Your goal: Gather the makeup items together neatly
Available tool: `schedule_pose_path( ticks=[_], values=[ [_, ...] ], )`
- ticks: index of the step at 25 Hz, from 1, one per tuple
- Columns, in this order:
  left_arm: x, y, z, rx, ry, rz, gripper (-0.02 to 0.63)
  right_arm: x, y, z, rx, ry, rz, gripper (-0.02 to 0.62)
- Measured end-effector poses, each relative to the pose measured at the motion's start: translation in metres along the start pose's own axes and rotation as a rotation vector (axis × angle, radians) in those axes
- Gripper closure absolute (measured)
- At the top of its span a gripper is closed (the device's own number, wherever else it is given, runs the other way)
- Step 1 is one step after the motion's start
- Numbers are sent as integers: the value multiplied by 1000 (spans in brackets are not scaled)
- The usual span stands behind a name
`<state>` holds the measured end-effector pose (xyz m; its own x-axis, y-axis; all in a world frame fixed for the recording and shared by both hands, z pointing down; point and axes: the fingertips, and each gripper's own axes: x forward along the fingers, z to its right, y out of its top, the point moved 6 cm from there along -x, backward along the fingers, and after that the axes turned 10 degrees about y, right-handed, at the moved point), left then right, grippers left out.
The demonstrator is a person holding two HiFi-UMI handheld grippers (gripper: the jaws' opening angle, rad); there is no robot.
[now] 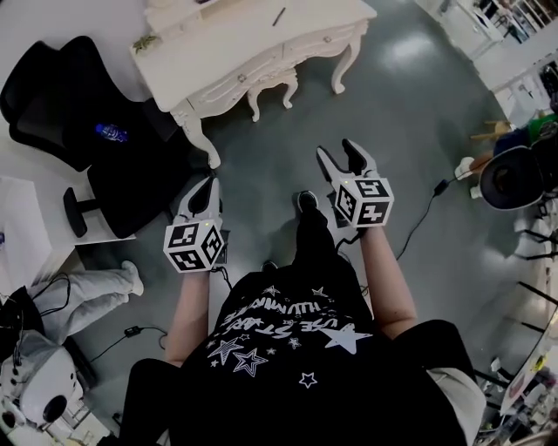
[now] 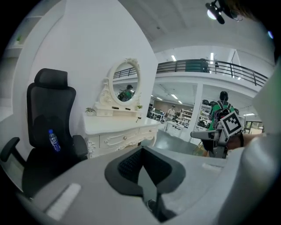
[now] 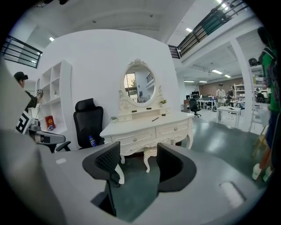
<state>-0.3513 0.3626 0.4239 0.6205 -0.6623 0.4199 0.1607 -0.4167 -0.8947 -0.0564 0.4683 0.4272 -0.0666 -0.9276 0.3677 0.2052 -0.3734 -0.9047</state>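
Two grippers raised: left gripper [image 1: 207, 188] jaws closed, holding nothing; right gripper [image 1: 338, 151] jaws apart (empty); white bench [image 1: 248, 42] ahead of both.

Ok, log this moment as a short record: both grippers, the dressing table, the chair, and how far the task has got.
left gripper: jaws together, nothing between them
right gripper: jaws apart, empty
dressing table: white, ahead of both grippers, not reached
mirror: oval, at the table's back
slim dark item: lies on the tabletop
office chair: black, beside the table
bottle: on the chair
task: not begun, nothing held
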Motion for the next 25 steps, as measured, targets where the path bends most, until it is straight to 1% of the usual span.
schedule_pose_path(
  ticks=[5,10,14,17,20,25],
  values=[
    [58,25,12,-53,47,1,606,56,29,57,24,48,-14,304],
    [114,59,41,-48,98,22,606,100,64,119,18,109,-27,307],
    [151,79,66,-48,142,37,604,128,86,163,18,152,-28,311],
    [173,91,73,-46,180,40,605,152,100,183,10,187,-38,311],
    [190,99,74,-63,221,53,604,174,110,197,-12,214,-56,314],
    [209,107,70,-88,275,69,604,208,123,208,-36,250,-76,319]
  ],
)
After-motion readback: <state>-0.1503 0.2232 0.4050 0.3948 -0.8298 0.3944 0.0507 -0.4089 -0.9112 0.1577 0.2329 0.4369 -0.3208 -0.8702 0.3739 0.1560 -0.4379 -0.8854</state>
